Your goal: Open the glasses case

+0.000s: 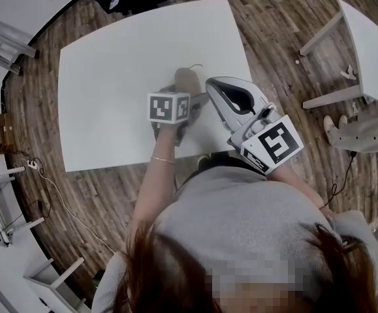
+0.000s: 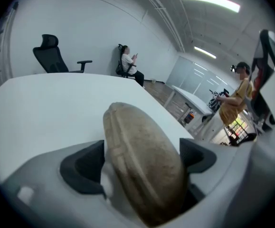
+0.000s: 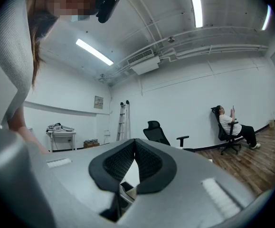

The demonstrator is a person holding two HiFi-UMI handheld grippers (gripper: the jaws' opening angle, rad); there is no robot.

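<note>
Straddling the case point(image 1: 187, 81) with the left gripper point(image 2: 139, 161), jaws spread wide, pads not pressing on it. Seeing it lying closed on the table point(image 1: 110, 77), at 4 o'clock from the table's middle. Holding the right gripper point(image 3: 135, 163) clenched on nothing, at 4 o'clock from the case. Judging the opening as not begun: gripping, then lifting the lid, remaining. Reading no brand or writing on the case; finding only square markers on the cubes point(image 1: 169, 107).
</note>
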